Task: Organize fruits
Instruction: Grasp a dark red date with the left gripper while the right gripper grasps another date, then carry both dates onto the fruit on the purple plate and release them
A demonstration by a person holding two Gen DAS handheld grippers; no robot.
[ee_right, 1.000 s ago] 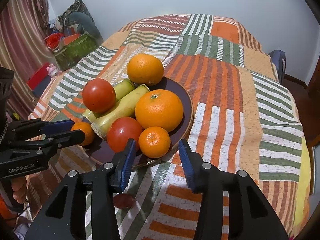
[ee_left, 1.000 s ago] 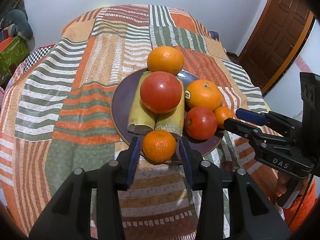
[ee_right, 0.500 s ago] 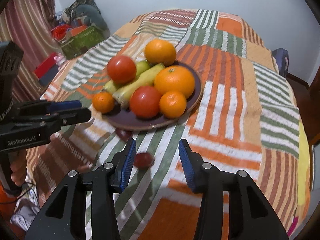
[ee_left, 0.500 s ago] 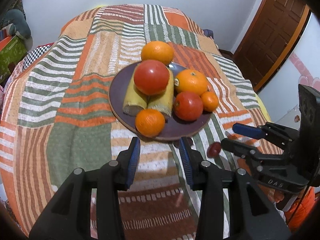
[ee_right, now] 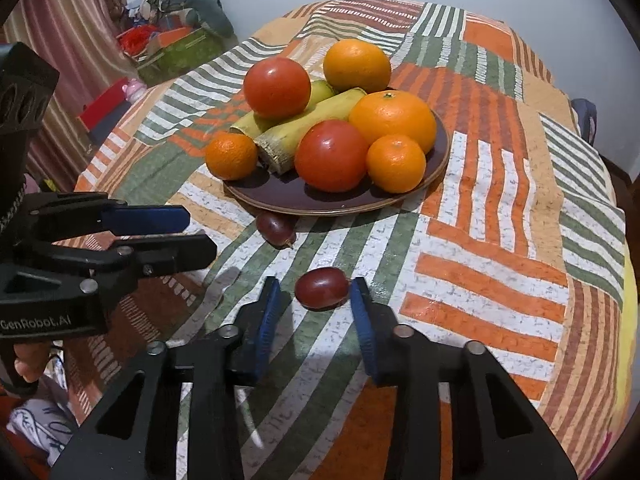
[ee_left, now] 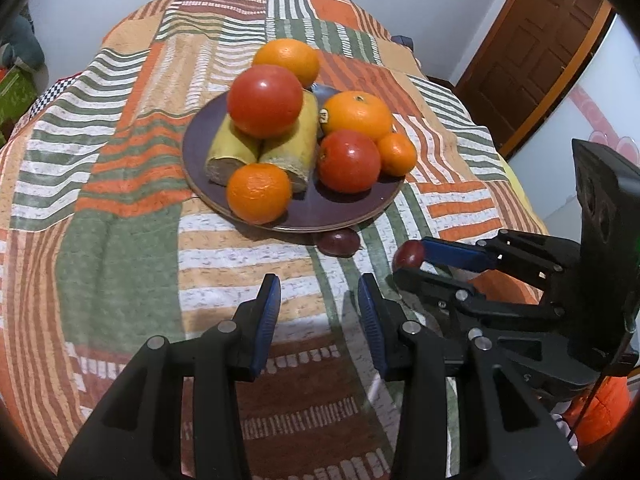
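A dark plate (ee_left: 208, 184) (ee_right: 440, 148) on the striped cloth holds oranges (ee_left: 358, 114), two tomatoes (ee_left: 264, 100), small mandarins (ee_left: 258, 192) and two cut yellow stalks (ee_left: 288, 152). Two dark red grapes lie on the cloth. One grape (ee_right: 322, 289) lies between the open fingers of my right gripper (ee_right: 316, 300), near the tips; it also shows in the left wrist view (ee_left: 408, 254). The other grape (ee_right: 274, 226) (ee_left: 338, 242) lies at the plate's near rim. My left gripper (ee_left: 318, 304) is open and empty above the cloth, in front of the plate.
The patchwork cloth (ee_right: 500, 240) covers a round table. A wooden door (ee_left: 532, 52) stands at the right. Boxes and clutter (ee_right: 172, 44) lie on the floor beyond the far left edge. A curtain (ee_right: 60, 40) hangs on the left.
Both grippers have pulled back from the plate toward the near edge. The right gripper has come down around a grape on the cloth. The left gripper moved off the front mandarin.
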